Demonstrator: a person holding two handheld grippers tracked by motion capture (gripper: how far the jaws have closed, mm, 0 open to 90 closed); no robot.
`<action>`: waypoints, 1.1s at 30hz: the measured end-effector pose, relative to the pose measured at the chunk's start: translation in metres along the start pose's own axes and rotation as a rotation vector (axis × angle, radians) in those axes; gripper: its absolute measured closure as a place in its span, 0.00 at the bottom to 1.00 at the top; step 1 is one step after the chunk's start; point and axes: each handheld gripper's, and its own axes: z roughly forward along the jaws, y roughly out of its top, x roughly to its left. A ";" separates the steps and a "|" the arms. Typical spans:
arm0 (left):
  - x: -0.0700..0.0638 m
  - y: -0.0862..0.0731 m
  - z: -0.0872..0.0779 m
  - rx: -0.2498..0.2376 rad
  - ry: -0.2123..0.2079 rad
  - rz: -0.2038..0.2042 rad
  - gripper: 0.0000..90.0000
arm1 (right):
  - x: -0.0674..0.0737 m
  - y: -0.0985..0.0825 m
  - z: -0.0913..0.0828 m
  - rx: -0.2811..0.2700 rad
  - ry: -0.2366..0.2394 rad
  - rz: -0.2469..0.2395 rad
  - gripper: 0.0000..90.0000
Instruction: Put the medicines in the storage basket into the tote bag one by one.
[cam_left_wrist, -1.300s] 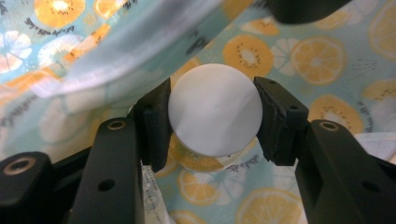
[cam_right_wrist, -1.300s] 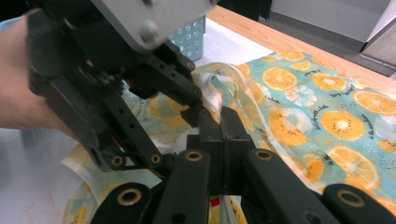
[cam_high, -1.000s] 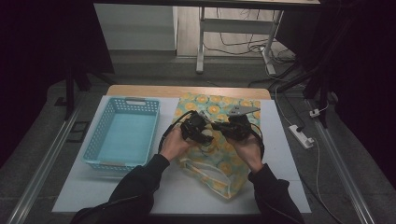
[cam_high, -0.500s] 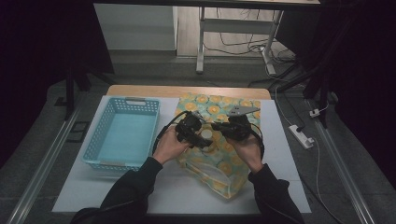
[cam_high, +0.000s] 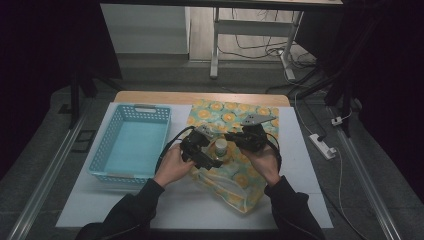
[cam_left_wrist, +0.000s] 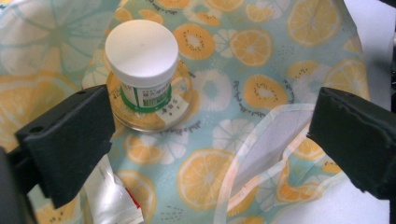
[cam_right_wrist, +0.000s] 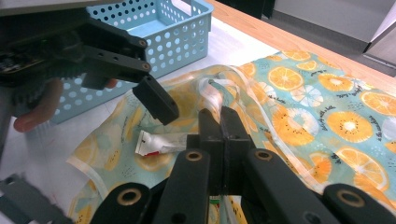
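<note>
Moved: my left gripper (cam_high: 212, 159) backed off the bottle (cam_high: 220, 146), jaws just opened wide, empty.
Right gripper (cam_high: 235, 137): jaws shut beside bottle, pinning the bag (cam_high: 250, 175).

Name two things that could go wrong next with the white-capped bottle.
1. The left gripper has just been opening its jaws, empty; one is close beside the upright bottle, so a nudge could topple it.
2. The bottle stands on loose bag fabric; tugging the bag may tip it.
</note>
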 end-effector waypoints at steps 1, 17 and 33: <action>-0.002 -0.002 -0.001 -0.005 0.006 0.004 0.00 | 0.000 0.000 0.000 0.001 -0.001 0.000 1.00; -0.017 -0.020 0.010 0.053 0.007 0.041 0.01 | 0.002 0.000 -0.001 0.000 0.004 -0.004 1.00; -0.013 -0.039 0.043 0.130 0.023 0.083 0.00 | 0.002 -0.002 0.001 0.009 0.008 -0.004 1.00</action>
